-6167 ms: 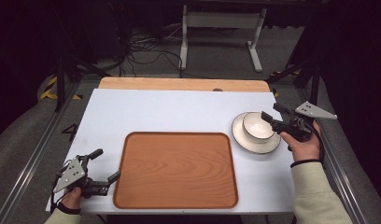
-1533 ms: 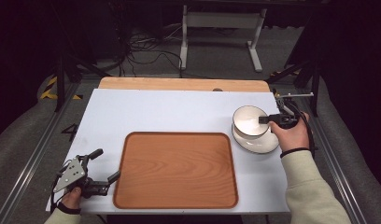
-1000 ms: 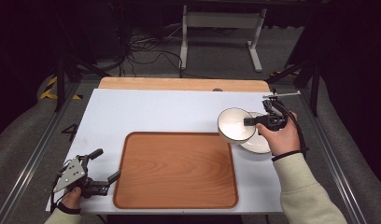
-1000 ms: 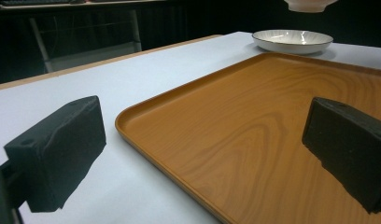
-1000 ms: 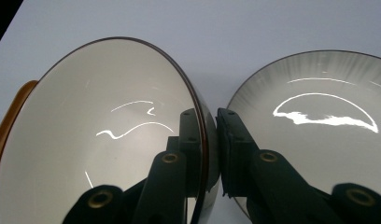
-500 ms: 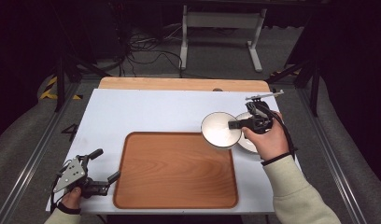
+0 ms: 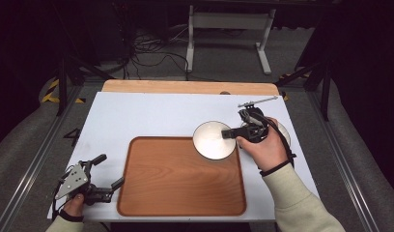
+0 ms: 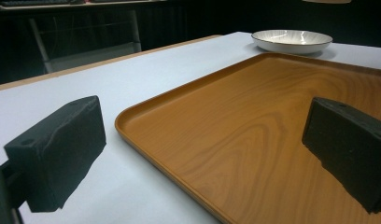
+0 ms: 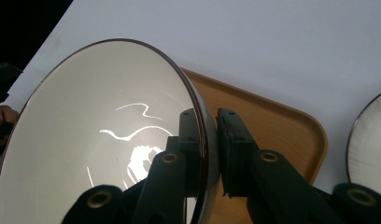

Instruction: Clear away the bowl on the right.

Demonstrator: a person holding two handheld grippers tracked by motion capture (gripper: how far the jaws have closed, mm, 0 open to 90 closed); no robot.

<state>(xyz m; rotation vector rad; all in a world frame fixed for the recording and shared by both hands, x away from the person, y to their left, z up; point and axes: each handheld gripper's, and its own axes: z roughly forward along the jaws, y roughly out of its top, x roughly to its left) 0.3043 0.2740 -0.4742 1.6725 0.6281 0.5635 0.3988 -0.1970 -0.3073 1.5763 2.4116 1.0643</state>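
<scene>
My right tool [image 7: 232, 133] is clenched on the rim of the white bowl [image 7: 214, 140], one jaw inside and one outside, so the bowl hangs tilted over the wooden tray's [image 7: 175, 181] far right corner, clear of the saucer [image 8: 292, 40] on the surface [image 7: 137, 116]. My left tool [image 7: 102, 171] rests released beside the tray's near left edge, grasping nothing.

The saucer [image 7: 283, 133] is largely hidden behind the right hand [image 7: 262, 147]; the bowl [image 9: 104, 135] is cut off below.
</scene>
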